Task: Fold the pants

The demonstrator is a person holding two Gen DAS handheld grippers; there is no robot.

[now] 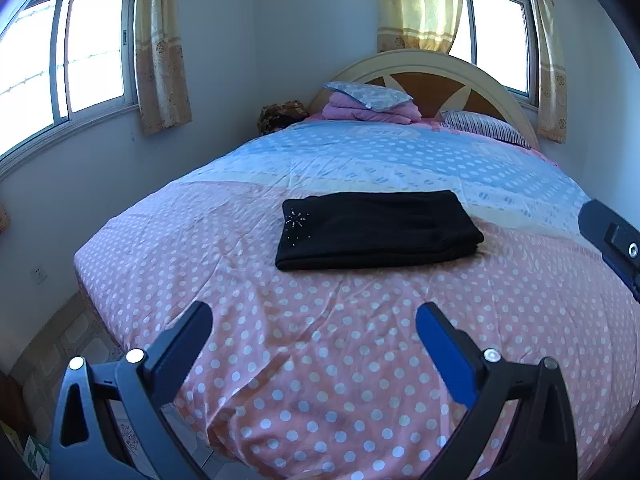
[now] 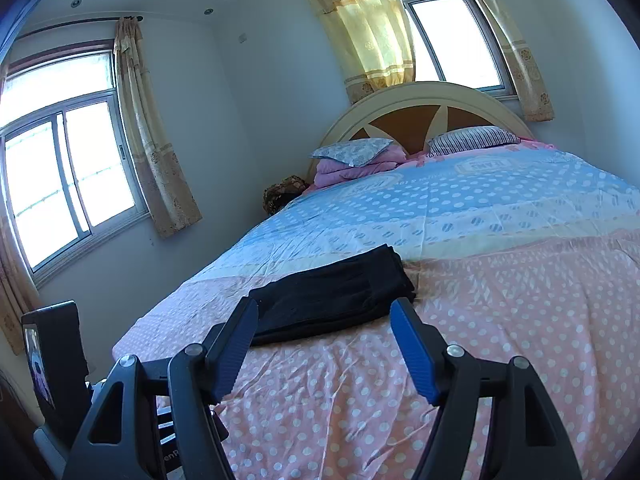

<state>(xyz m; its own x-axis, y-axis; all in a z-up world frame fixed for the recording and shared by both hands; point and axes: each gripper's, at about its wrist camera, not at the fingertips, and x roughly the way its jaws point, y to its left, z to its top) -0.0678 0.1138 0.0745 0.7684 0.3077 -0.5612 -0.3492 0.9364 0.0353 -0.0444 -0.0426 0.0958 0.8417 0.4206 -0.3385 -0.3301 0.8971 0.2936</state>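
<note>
Both claws stand apart and hold nothing. From our left wrist view, the left gripper (image 1: 314, 320) fills the bottom of the frame above the polka-dot bedspread (image 1: 320, 380), and the black pants (image 1: 376, 230) lie folded into a flat rectangle at the frame's centre, well clear of it. In our right wrist view, the right gripper (image 2: 324, 316) hovers low centre, near the pants' (image 2: 332, 296) front edge, seemingly without touching.
</note>
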